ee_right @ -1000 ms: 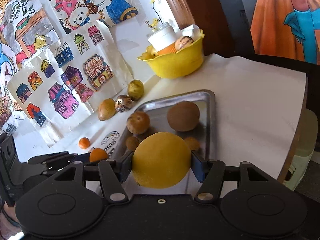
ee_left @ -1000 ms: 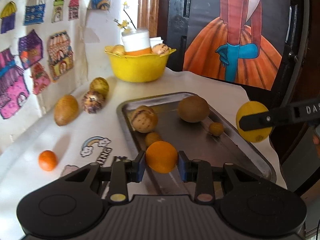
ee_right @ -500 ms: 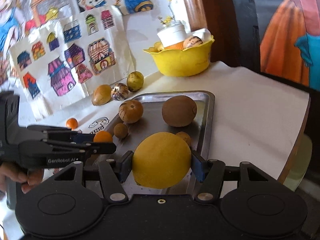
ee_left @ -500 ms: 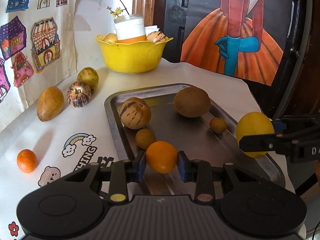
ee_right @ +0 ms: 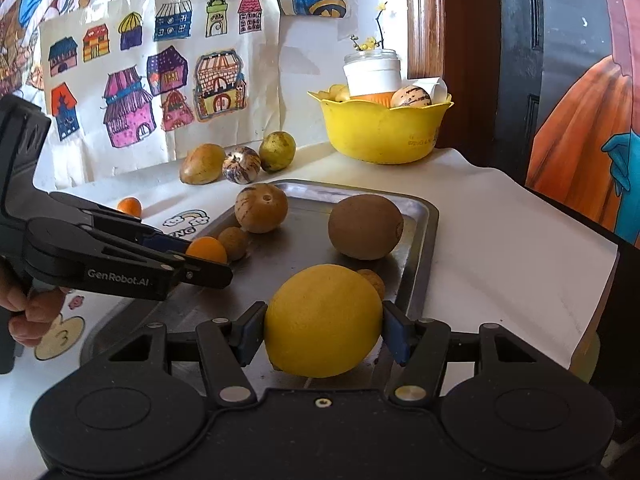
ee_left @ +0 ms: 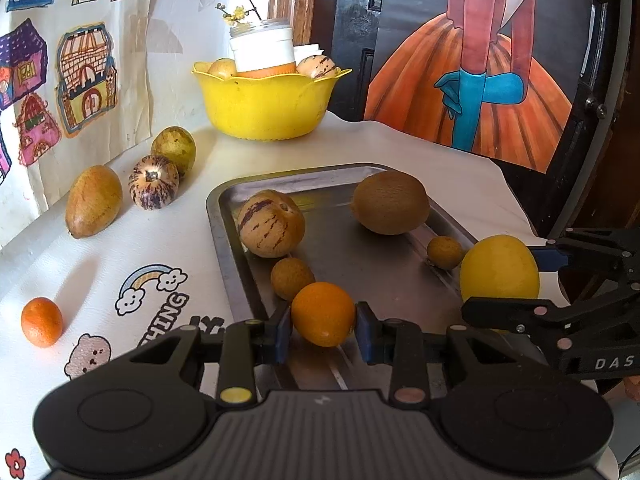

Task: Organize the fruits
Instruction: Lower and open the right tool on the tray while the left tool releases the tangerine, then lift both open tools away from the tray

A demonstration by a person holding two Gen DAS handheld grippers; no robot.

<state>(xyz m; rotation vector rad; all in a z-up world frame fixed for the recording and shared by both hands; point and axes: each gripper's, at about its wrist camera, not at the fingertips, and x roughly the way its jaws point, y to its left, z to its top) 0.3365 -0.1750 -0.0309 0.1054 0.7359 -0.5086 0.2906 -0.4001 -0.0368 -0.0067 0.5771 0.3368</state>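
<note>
My left gripper [ee_left: 323, 326] is shut on a small orange [ee_left: 323, 314], held just above the near left part of the steel tray [ee_left: 224, 216]. My right gripper [ee_right: 323, 330] is shut on a large yellow lemon [ee_right: 323, 320], low over the tray's near right part [ee_right: 420, 240]; the lemon also shows in the left wrist view [ee_left: 499, 270]. On the tray lie a striped melon [ee_left: 271, 223], a brown kiwi [ee_left: 390, 202] and two small brown fruits [ee_left: 292, 278].
A yellow bowl [ee_left: 266, 106] with a jar and fruit stands at the back. A mango [ee_left: 93, 200], a striped fruit [ee_left: 153, 182], a green fruit [ee_left: 173, 148] and a small tangerine [ee_left: 42, 321] lie on the cloth left of the tray. The table edge drops off at right.
Both grippers have moved forward and lower over the tray, each still holding its fruit. The right gripper has come closer to the left one.
</note>
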